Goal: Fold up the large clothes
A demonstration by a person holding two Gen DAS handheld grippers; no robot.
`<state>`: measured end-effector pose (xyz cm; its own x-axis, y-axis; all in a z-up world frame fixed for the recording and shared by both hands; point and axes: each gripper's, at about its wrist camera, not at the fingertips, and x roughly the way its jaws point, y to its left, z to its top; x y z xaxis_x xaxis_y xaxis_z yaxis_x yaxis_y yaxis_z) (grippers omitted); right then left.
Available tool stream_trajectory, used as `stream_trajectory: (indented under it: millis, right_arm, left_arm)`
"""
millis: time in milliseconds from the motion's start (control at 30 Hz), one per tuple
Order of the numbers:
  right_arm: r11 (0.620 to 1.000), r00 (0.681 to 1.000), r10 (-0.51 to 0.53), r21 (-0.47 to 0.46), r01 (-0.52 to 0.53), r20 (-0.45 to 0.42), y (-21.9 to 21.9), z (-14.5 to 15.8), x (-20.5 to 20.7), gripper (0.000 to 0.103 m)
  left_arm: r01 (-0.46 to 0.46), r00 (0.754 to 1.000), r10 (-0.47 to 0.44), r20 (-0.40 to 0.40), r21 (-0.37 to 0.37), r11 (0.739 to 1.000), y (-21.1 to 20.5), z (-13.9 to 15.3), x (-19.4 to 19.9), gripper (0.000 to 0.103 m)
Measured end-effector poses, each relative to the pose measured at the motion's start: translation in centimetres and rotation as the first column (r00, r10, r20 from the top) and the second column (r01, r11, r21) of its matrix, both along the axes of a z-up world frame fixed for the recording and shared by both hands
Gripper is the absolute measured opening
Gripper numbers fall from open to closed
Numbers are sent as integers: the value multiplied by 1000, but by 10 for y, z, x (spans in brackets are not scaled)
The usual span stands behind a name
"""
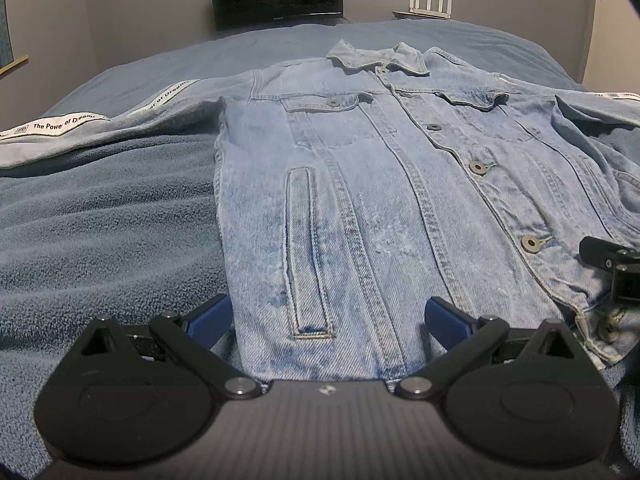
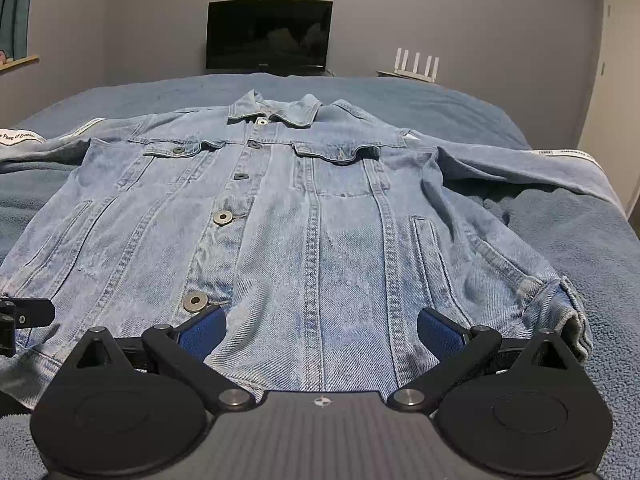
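Observation:
A light-blue denim jacket [image 1: 360,184] [image 2: 304,208] lies flat and buttoned, front up, on a bed, collar at the far end and both sleeves spread sideways. White printed tape [image 1: 64,122] runs along the sleeves. My left gripper [image 1: 328,320] is open over the hem of the jacket's left half, its blue pads [image 1: 210,318] wide apart. My right gripper [image 2: 322,328] is open over the hem of the right half, one pad [image 2: 202,330] near the lowest button [image 2: 195,301]. Each gripper's black tip shows at the other view's edge: the right gripper [image 1: 612,264] and the left gripper [image 2: 24,316].
A blue fleece blanket [image 1: 100,232] [image 2: 560,232] covers the bed. Beyond the far edge stand a dark monitor [image 2: 269,36] and a white router with antennas [image 2: 416,65] against a grey wall. A white door [image 2: 616,92] is at the right.

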<state>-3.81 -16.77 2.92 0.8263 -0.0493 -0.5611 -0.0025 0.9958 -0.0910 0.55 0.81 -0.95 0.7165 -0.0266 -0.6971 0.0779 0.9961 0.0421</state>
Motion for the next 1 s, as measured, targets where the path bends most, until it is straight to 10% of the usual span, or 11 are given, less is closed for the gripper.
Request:
stream_trajectory:
  millis: [1000]
  right_arm:
    - [1000, 1000, -1, -3, 0, -6, 2, -2, 2, 103]
  left_arm:
    - [-4, 1000, 4, -19, -11, 1000, 5, -1, 2, 103]
